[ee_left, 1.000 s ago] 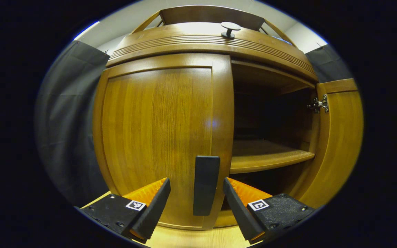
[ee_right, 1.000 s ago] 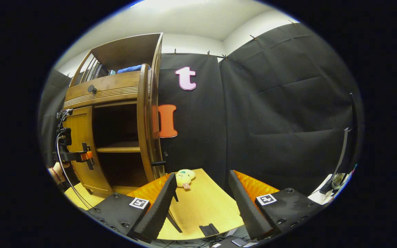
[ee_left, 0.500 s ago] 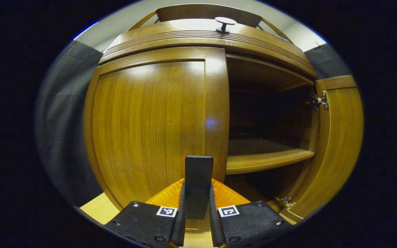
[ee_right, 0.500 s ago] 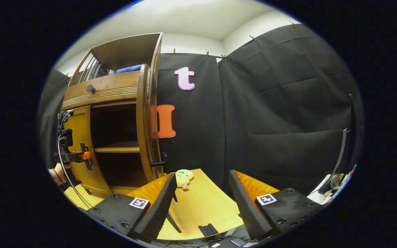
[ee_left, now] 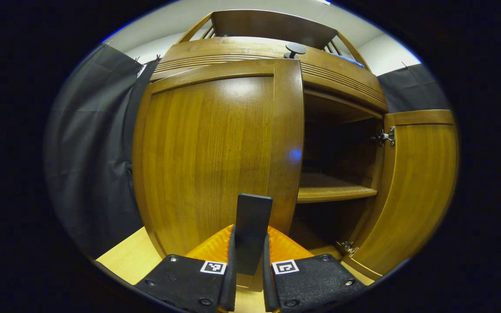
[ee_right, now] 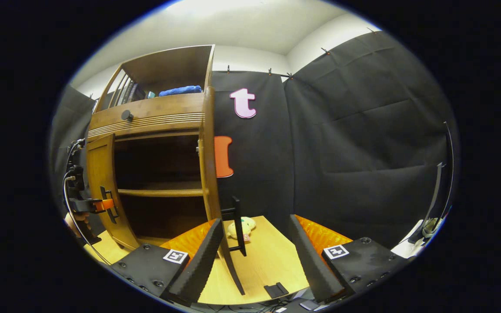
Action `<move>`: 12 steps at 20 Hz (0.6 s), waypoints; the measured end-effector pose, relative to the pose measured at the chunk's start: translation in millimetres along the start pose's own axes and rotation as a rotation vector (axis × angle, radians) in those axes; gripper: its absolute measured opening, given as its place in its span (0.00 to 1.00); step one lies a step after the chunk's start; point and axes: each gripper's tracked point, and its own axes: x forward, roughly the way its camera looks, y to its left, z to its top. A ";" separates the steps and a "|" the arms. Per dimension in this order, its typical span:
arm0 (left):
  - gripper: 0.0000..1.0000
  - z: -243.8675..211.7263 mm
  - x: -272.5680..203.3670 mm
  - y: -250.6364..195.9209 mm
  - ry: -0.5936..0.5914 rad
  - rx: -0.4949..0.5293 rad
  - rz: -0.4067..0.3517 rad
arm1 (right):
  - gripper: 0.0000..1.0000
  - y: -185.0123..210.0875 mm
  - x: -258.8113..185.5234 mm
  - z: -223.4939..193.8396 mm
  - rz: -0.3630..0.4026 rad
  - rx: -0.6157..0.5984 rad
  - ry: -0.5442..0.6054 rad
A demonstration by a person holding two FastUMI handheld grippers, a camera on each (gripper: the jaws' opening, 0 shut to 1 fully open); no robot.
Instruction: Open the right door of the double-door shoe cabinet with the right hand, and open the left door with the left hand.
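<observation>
My left hand-held gripper is clamped on the left door handle, a fingertip pressing on each side of the bar. Half a second ago the grip had just closed with the left door flush; now the door's free edge stands clear of the cabinet front, so the pull has begun. The swing must continue outward, toward me. My right hand-held gripper hangs wide apart and holds nothing, above the near edge of the tabletop. The right door stands fully swung out, its handle free, so that half of the task appears complete. The shelf inside the shoe cabinet lies exposed.
</observation>
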 end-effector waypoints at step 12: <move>0.19 3.0 -64.2 39.2 -0.031 -0.001 -0.015 | 1.00 70.2 -10.8 0.0 0.089 -0.033 0.007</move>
